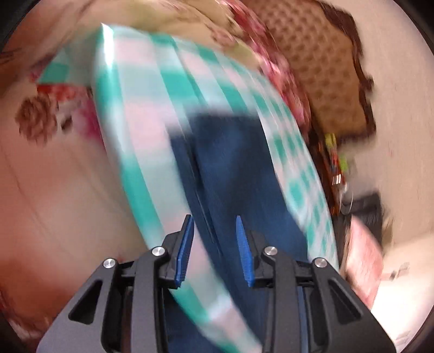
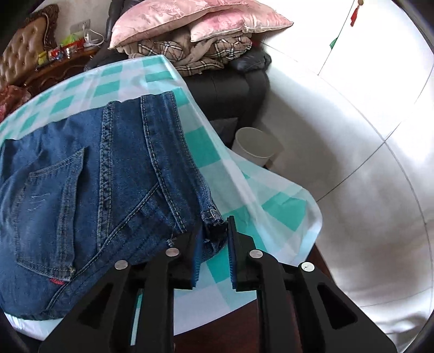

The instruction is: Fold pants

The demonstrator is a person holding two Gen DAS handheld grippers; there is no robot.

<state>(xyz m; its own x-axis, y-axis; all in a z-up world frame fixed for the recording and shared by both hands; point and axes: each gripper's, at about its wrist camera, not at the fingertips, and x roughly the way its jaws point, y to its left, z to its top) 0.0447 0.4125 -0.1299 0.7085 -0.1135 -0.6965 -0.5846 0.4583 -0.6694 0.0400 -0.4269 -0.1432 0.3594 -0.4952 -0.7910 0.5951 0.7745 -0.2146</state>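
Observation:
Blue denim pants [image 2: 89,179] lie on a table with a teal-and-white checked cloth [image 2: 206,152], back pocket up. My right gripper [image 2: 214,239] stands at the table's near right edge with a corner of the denim between its blue pads [image 2: 232,255]; the jaws are only part closed around it. The left wrist view is motion-blurred: the pants [image 1: 230,168] run away from my left gripper [image 1: 214,230], which is open above the denim and grips nothing.
A white bin [image 2: 257,144] stands on the floor beside the table. A dark sofa [image 2: 227,89] holds pink cushions [image 2: 190,19] and folded blankets. A bed with floral bedding [image 1: 48,116] and a brown headboard [image 1: 320,65] lies behind the table.

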